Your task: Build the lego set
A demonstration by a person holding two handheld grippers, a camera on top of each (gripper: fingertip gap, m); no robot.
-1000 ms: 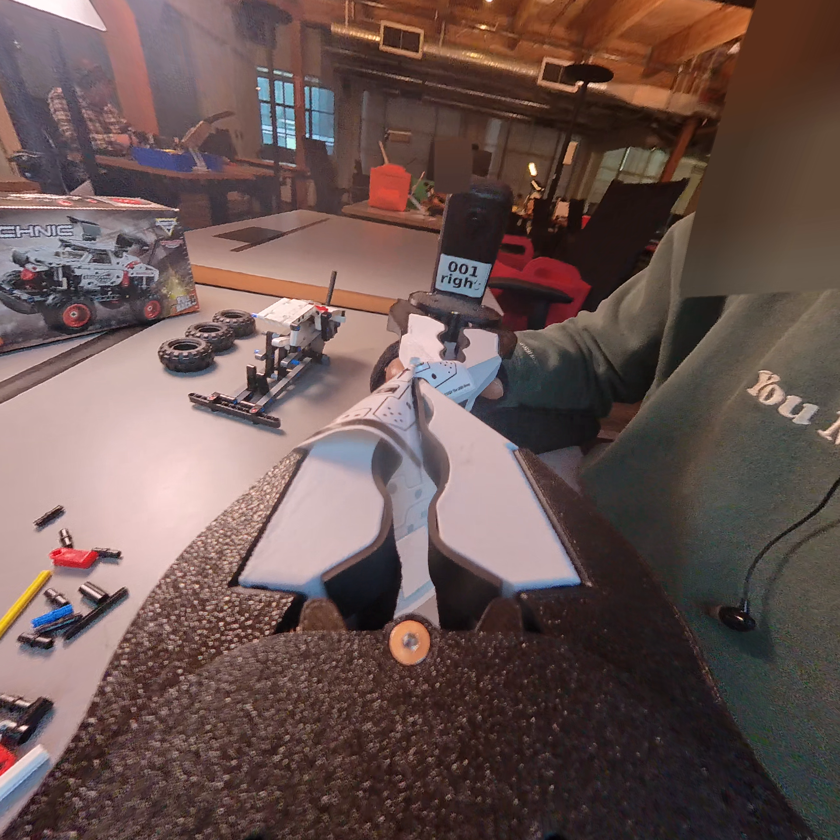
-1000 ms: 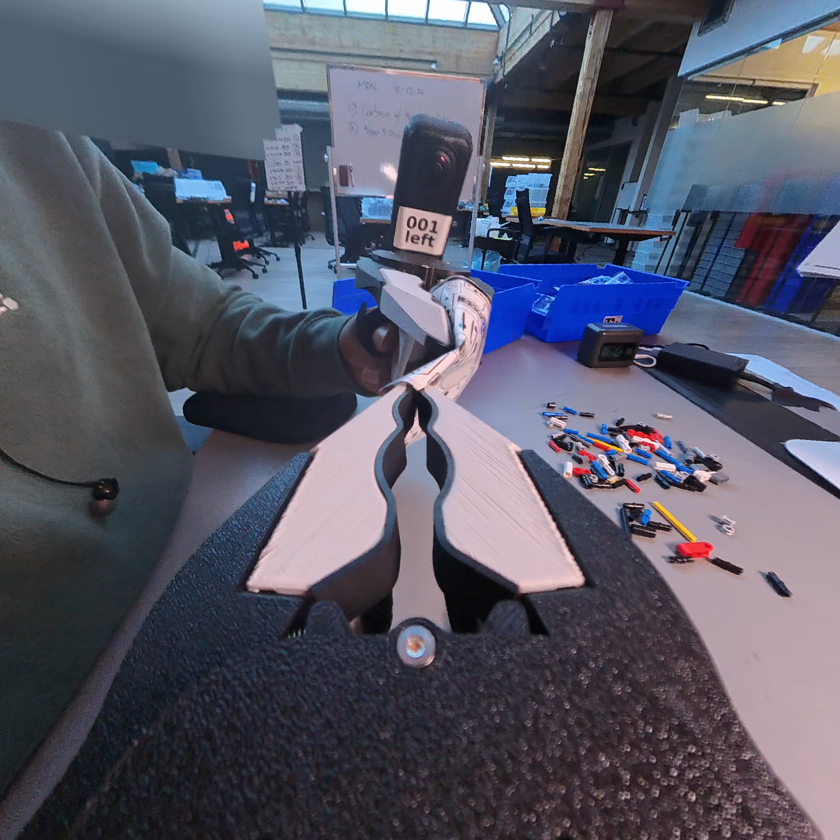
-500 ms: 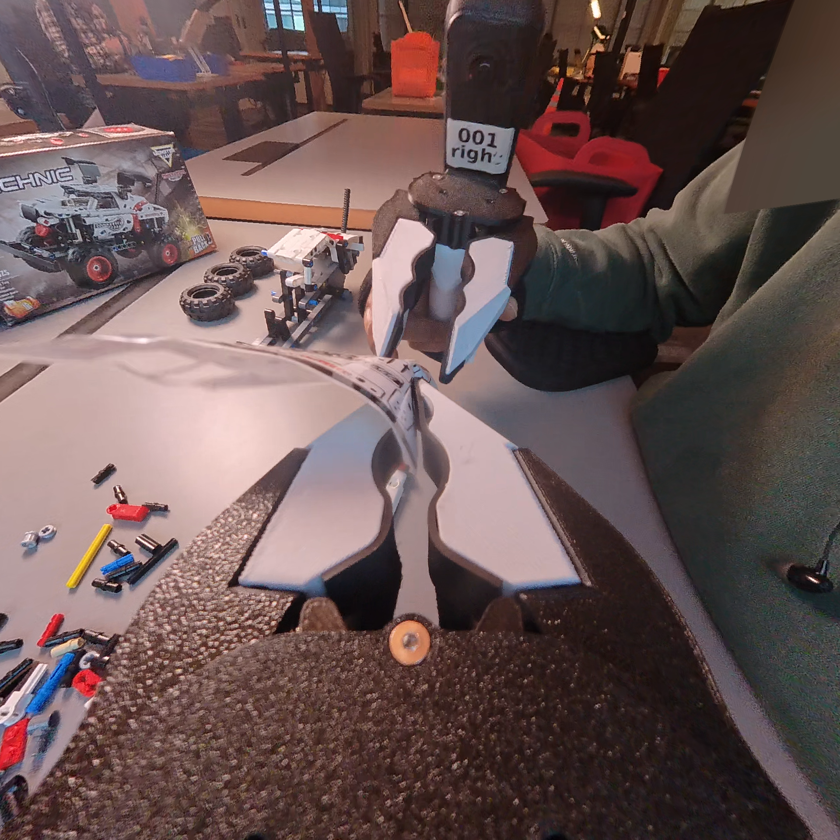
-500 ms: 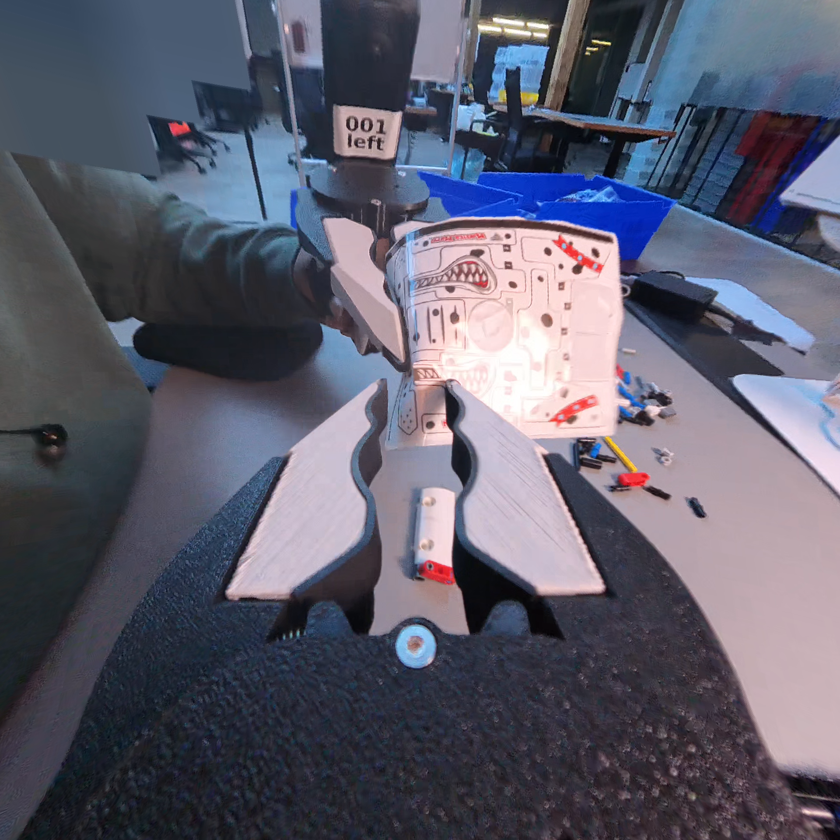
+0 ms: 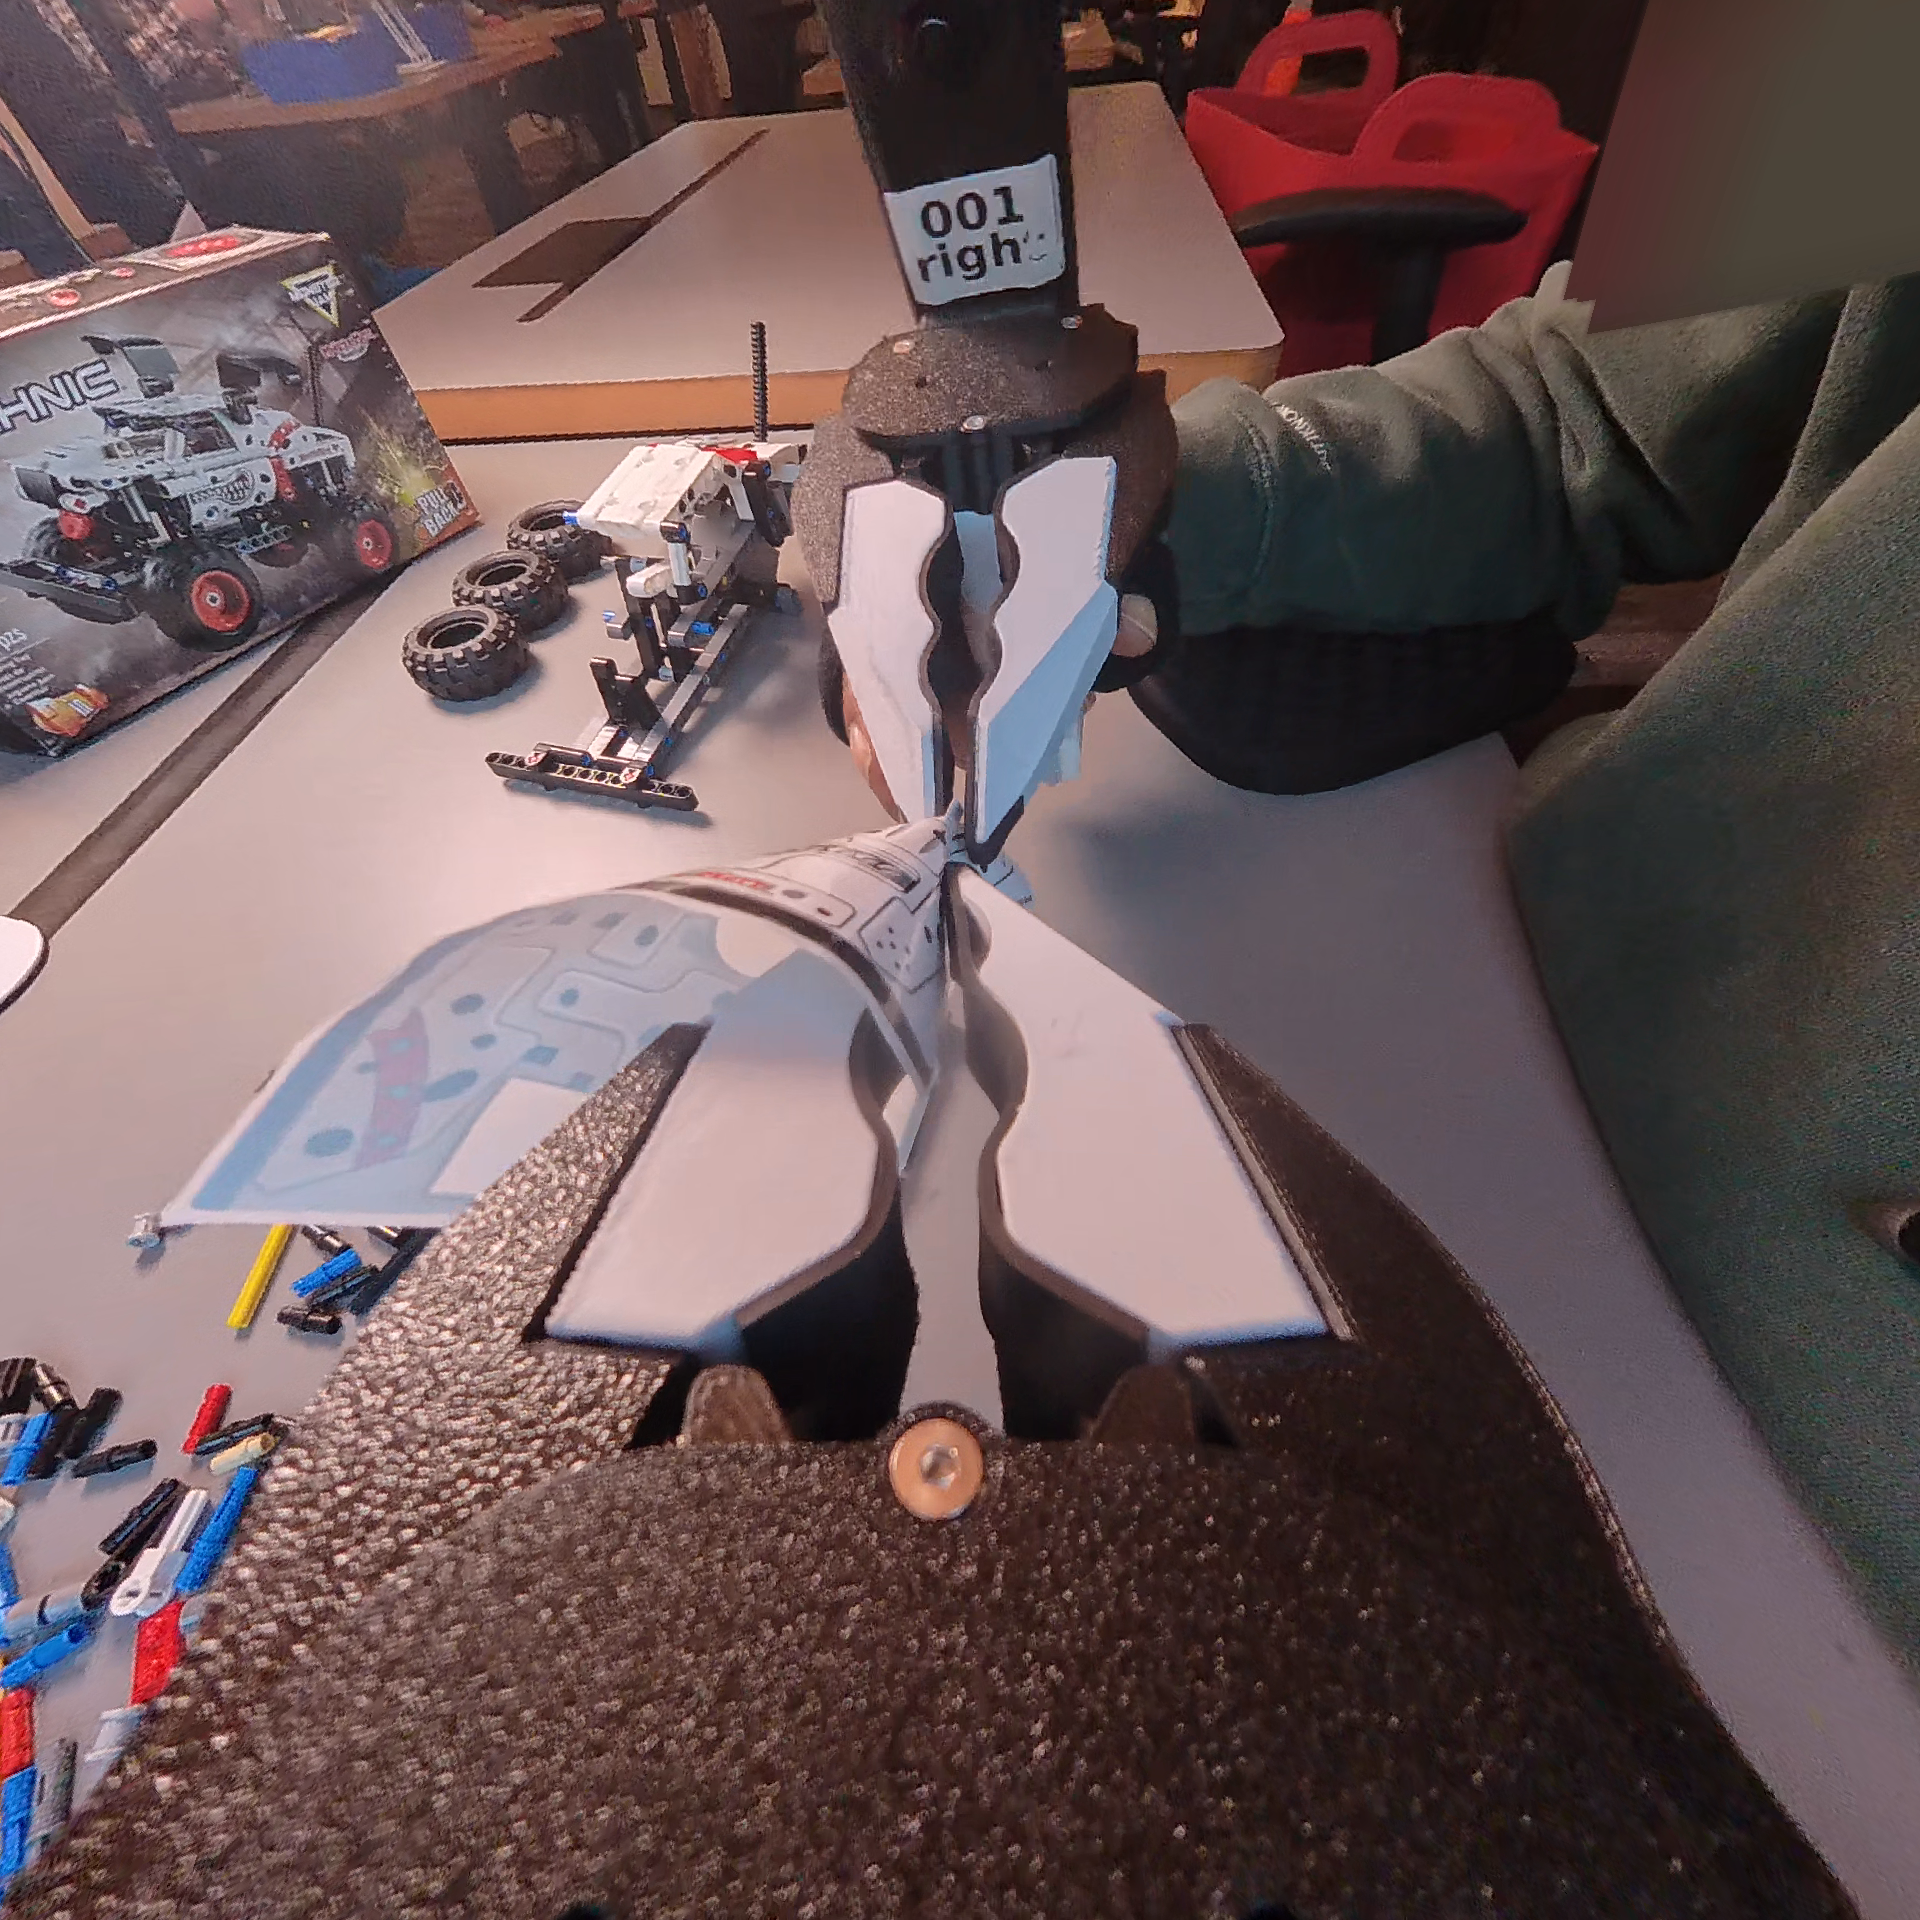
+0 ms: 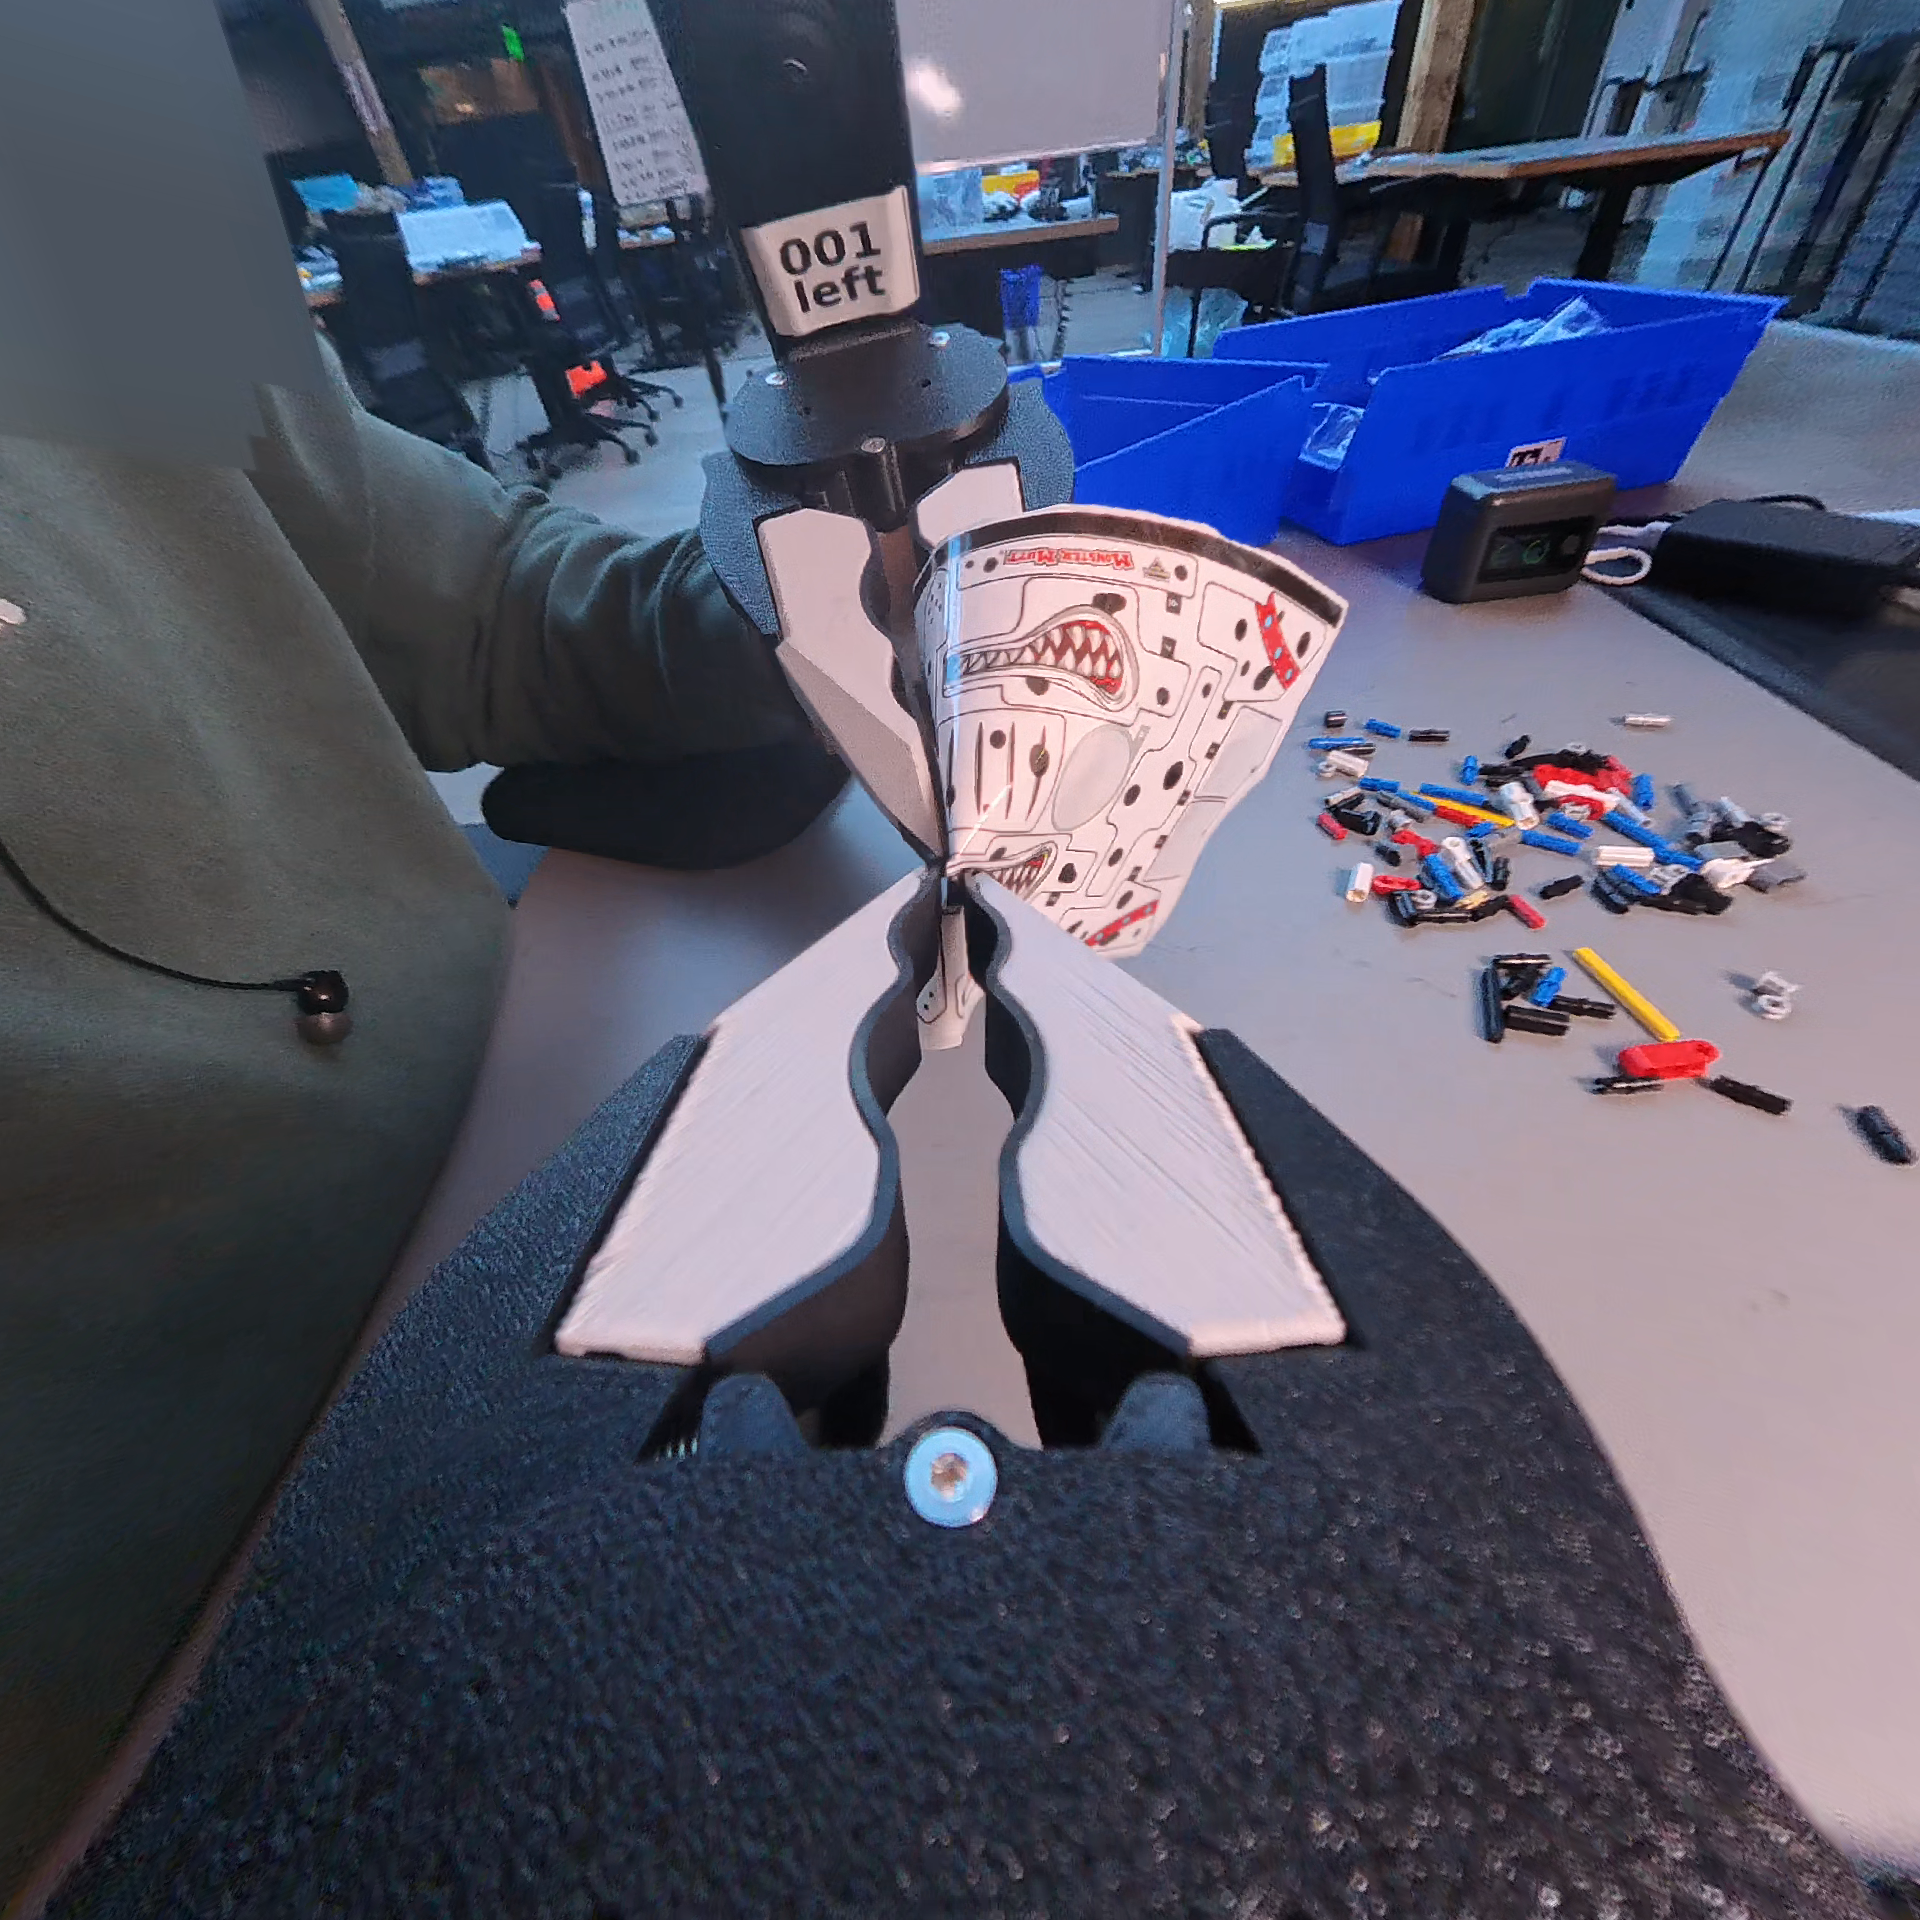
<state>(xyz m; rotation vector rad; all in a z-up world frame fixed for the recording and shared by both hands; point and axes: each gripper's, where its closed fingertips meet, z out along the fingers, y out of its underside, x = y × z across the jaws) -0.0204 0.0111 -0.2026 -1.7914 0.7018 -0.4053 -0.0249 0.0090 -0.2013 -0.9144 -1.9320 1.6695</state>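
Observation:
A white sticker sheet (image 5: 582,997) printed with black spots and red marks hangs curled above the grey table. My left gripper (image 5: 951,883) is shut on its corner. My right gripper (image 6: 951,883) faces it tip to tip and is shut on the same corner. In the right wrist view the sheet (image 6: 1112,717) fans out to the right of the left gripper (image 6: 935,847). In the left wrist view the right gripper (image 5: 951,821) points down at the pinch point. The part-built black and white chassis (image 5: 675,623) stands on the table behind, apart from both grippers.
Three black tyres (image 5: 488,603) lie beside the chassis, with the set's box (image 5: 177,499) to their left. Loose small parts (image 6: 1538,831) are scattered on the table, also shown in the left wrist view (image 5: 135,1507). Blue bins (image 6: 1455,395) and a small black device (image 6: 1517,530) stand behind them. Only a small space, under 4 cm, lies between the two pairs of fingers.
Half a second ago my right gripper was open next to the sheet; now it is shut on the sheet's corner. The sheet has unrolled and swung out sideways. Both views have tilted down.

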